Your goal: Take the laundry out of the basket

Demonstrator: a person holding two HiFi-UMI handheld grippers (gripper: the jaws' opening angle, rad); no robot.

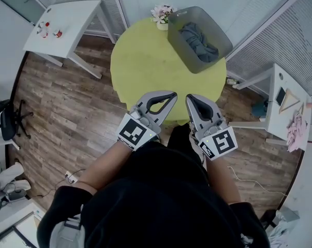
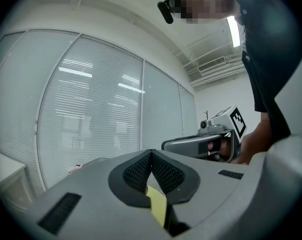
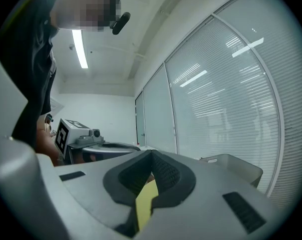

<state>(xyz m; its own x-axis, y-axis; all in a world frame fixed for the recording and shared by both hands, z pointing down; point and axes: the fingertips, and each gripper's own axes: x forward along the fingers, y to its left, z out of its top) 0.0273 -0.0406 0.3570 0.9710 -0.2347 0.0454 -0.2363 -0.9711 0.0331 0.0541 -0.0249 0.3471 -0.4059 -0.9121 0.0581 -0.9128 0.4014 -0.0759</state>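
Flowers [image 1: 162,13] sat just beside basket [image 1: 177,37]; white table [image 1: 73,15] well apart | laundry [image 1: 199,43] lay in basket on round yellow bench [image 1: 145,61]; wood floor [image 1: 68,112], blinds [image 1: 295,40] | left hand-held gripper [image 1: 169,97] and right hand-held gripper [image 1: 191,101] clenched, empty.

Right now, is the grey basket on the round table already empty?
No, in the head view a bundle of dark laundry lies inside the basket on the round table.
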